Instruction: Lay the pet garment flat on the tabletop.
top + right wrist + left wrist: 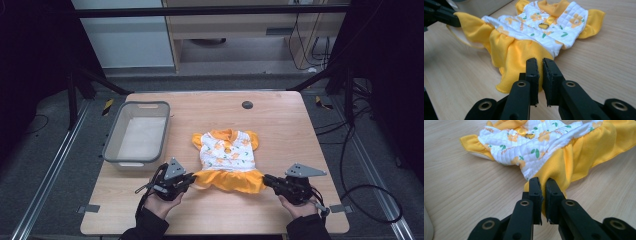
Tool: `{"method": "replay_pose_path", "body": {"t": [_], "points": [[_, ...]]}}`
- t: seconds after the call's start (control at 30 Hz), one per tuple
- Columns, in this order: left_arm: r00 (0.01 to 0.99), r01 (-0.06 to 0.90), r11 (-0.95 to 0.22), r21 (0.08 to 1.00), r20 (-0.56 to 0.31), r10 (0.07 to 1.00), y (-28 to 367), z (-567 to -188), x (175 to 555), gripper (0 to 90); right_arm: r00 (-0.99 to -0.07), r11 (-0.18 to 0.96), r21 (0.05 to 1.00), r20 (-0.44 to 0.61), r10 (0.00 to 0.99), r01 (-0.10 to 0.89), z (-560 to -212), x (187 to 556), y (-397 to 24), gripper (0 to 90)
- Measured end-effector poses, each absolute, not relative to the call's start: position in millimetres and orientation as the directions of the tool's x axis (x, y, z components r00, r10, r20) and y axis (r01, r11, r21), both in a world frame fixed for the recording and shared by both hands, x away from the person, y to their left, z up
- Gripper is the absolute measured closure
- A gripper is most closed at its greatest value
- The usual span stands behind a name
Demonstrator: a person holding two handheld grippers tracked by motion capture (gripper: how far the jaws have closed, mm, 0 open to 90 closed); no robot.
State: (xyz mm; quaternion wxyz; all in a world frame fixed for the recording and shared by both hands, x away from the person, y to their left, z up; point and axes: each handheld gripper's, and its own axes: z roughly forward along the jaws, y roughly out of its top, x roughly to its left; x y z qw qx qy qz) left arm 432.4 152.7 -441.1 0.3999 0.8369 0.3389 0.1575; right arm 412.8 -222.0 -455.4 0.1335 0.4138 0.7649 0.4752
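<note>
A small dress (227, 155) lies flat on the wooden table (280, 125), its white flower-print quilted top toward the far side and its yellow skirt toward me. My left gripper (191, 180) is shut on the skirt's left hem corner; in the left gripper view the jaws (543, 183) pinch a fold of yellow cloth (579, 152). My right gripper (266, 180) is shut on the skirt's right hem corner, where yellow cloth (524, 52) runs between its jaws (540, 63). The right gripper view also catches the left gripper (441, 16) holding the far corner slightly lifted.
A grey plastic basket (112, 145) stands on the table's left side, close to my left hand. A small black round cap (247, 105) sits near the far edge. Bare tabletop lies to the right of the dress and along the near edge.
</note>
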Motion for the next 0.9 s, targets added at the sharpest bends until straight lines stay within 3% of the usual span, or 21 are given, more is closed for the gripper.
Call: {"method": "replay_pose_path", "body": {"t": [0.1,0.3,0.4,0.53,0.7,0.8,0.9], "points": [[0.711,0.445,-0.466,0.765,0.014,0.703,150,-446,438,79.3,-0.606,0.189,0.838,0.196,0.771,0.512,-456,422,-221,80.5],[0.703,0.444,-0.509,0.737,0.065,0.708,144,-460,440,58.3,-0.567,0.234,0.811,0.141,0.811,0.536,-468,431,-218,77.5],[0.709,0.422,-0.484,0.767,0.054,0.703,145,-449,435,56.4,-0.580,0.233,0.834,0.122,0.806,0.500,-463,427,-218,78.3],[0.716,0.386,-0.461,0.799,0.056,0.696,145,-433,431,56.0,-0.595,0.226,0.854,0.116,0.795,0.469,-458,424,-217,83.4],[0.725,0.370,-0.448,0.814,0.049,0.687,136,-422,436,65.0,-0.617,0.228,0.858,0.125,0.777,0.460,-457,425,-207,90.0],[0.734,0.443,-0.482,0.756,0.002,0.679,119,-445,454,71.3,-0.629,0.246,0.845,0.131,0.766,0.476,-463,430,-197,90.0],[0.741,0.469,-0.532,0.705,0.014,0.672,110,-463,458,74.5,-0.637,0.295,0.813,0.116,0.762,0.501,-473,435,-186,90.0]]}}
